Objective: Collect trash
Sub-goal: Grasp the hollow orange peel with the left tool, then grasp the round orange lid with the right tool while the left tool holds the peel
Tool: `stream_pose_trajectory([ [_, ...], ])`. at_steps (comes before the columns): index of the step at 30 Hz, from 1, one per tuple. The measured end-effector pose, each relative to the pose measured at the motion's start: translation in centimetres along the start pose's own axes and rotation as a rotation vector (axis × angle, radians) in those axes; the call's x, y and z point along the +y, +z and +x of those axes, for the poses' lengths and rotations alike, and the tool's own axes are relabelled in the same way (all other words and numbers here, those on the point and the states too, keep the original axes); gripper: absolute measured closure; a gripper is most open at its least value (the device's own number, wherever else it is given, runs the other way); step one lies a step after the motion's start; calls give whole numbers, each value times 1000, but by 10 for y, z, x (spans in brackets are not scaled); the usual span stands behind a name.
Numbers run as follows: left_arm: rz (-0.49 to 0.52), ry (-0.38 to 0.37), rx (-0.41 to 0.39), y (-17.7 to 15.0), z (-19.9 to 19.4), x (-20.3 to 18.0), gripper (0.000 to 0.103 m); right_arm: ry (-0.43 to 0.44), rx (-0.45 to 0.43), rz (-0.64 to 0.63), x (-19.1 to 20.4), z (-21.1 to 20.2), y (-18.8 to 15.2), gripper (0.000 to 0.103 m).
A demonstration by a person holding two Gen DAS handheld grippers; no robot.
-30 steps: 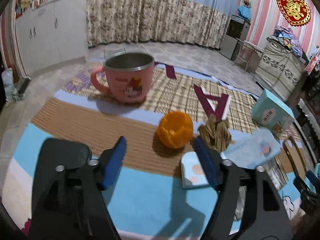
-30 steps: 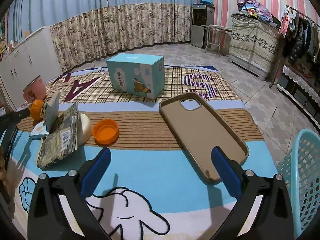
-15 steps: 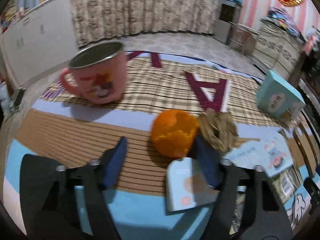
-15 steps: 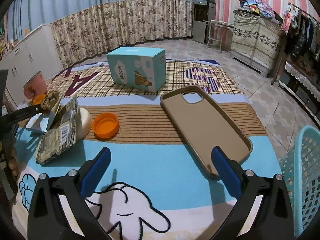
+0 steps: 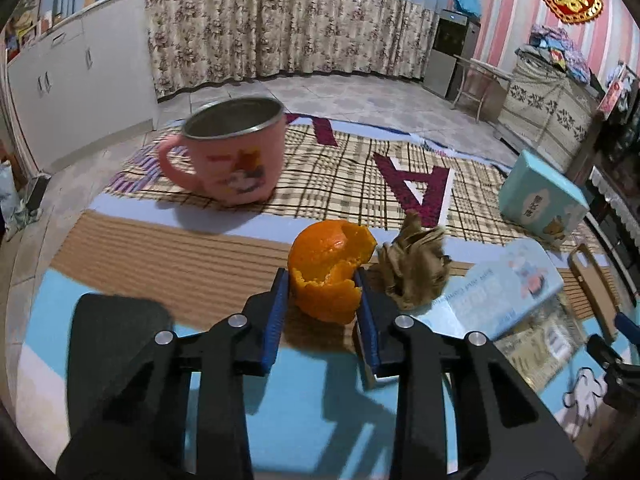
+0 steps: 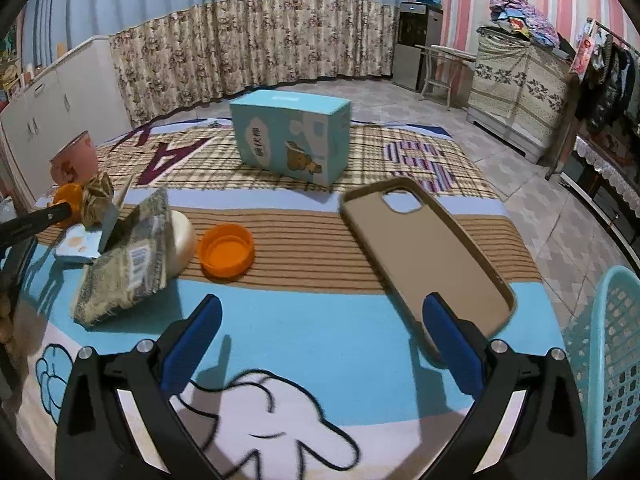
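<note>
Closing on the orange peel (image 5: 326,270) is what my left gripper (image 5: 320,312) is doing now: a second ago its jaws stood wide and short of the peel, and now both blue pads (image 5: 276,318) flank it, seemingly touching on either side, though I can't be sure the squeeze has fully taken. With the peel as my landmark, the pink mug (image 5: 234,156) sits behind and to its left on the patterned mat (image 5: 160,272). Just right of the peel lies a crumpled brown wrapper (image 5: 412,270), then a pale blue packet (image 5: 504,288), and farther right and behind, the blue box (image 5: 540,200). Well to the right of the peel (seen from the other wrist) come the orange cap (image 6: 226,250) and the tan phone case (image 6: 428,248). My right gripper (image 6: 320,344) hangs over the mat with jaws wide apart and nothing between them. At the far right edge stands the turquoise basket (image 6: 608,360), probably where the peel belongs once the grip is firm.
</note>
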State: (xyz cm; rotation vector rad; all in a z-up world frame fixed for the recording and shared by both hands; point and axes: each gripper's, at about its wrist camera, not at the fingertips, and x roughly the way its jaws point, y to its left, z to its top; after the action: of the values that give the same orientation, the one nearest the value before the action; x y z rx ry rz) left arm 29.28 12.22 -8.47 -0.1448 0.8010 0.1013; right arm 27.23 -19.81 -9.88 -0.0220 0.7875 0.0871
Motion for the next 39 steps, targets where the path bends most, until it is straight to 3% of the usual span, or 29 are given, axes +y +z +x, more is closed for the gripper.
stream_pose_trajectory([
  [6, 3, -21, -27, 5, -29, 2, 71, 13, 45, -40, 14, 16, 13, 5],
  [16, 36, -24, -23, 8, -36, 6, 71, 70, 133, -60, 34, 49, 21, 7],
  [18, 35, -26, -21, 7, -36, 6, 71, 69, 129, -81, 39, 50, 21, 12],
  [25, 42, -28, -24, 9, -37, 4, 71, 127, 108, -129, 47, 46, 26, 62],
  [32, 57, -39, -33, 10, -43, -7, 71, 136, 50, -136, 38, 28, 21, 63],
  [39, 99, -90, -49, 9, -55, -45, 71, 96, -42, -92, -9, -16, 23, 63],
])
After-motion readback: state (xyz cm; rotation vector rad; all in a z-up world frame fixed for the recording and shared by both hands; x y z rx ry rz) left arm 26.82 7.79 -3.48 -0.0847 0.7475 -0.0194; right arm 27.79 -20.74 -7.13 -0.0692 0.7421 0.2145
